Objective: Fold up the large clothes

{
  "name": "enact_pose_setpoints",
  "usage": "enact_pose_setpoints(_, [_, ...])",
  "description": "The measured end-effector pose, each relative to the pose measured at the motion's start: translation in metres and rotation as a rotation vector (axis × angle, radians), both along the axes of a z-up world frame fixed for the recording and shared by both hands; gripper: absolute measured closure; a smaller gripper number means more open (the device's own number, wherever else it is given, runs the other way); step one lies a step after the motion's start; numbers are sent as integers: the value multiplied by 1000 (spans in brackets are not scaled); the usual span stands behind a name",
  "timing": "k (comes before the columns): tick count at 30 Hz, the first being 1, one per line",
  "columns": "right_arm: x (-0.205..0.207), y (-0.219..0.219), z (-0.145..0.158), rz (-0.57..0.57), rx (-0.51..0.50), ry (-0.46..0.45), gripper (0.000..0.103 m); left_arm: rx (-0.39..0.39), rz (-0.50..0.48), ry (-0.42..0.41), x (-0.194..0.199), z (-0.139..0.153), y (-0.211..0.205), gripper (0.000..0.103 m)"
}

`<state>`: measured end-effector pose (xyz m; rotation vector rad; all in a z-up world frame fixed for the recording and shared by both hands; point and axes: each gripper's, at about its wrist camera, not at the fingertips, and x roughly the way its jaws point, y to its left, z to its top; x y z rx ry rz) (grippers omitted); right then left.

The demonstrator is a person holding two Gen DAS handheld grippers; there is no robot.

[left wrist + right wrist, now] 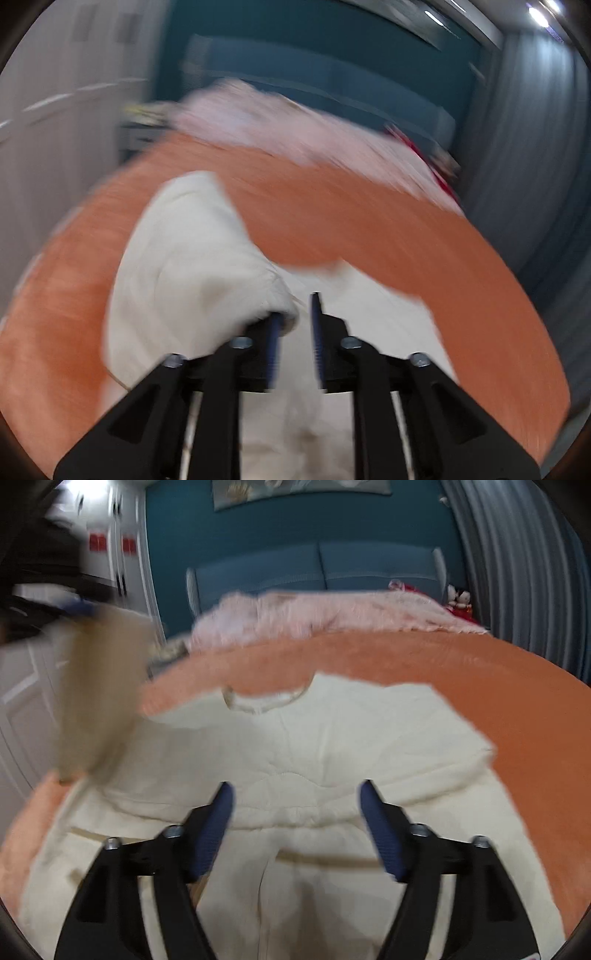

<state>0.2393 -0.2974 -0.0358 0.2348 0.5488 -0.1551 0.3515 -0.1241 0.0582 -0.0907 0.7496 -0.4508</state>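
My left claw [295, 325] sits low in its frame, jaws narrowed; cream cloth drapes over the left pad [274, 332], but blur hides whether it is pinched. My right claw [295, 805] gapes wide and holds nothing. The cream garment [314, 731] lies spread mid-frame on the orange bedspread [498, 672], one part lifted at left.

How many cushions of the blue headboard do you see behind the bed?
2. In the right wrist view, the left cushion and the right cushion stand side by side against the teal wall, behind the pink blanket. The blanket may hide their lower parts.
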Motion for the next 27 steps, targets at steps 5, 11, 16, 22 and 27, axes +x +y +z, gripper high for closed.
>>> enact_pose_setpoints(5, [-38, -16, -3, 32, 2, 74, 29, 5, -88, 166, -47, -69, -40, 45])
enact_pose_setpoints(11, [-34, -1, 15, 154, -135, 69, 29, -134, 146, 195, -43, -78, 61, 23])
enact_pose_setpoints(16, [6, 62, 31, 352, -295, 42, 29, -148, 394, 254, -3, -92, 162, 23])
enact_pose_setpoints(22, [65, 148, 17, 565, -472, 76, 32, -130, 517, 352, 29, -136, 220, 23])
enact_pose_setpoints(27, [107, 175, -2, 595, -470, 174, 93, -152, 533, 423, 24, -174, 233, 23])
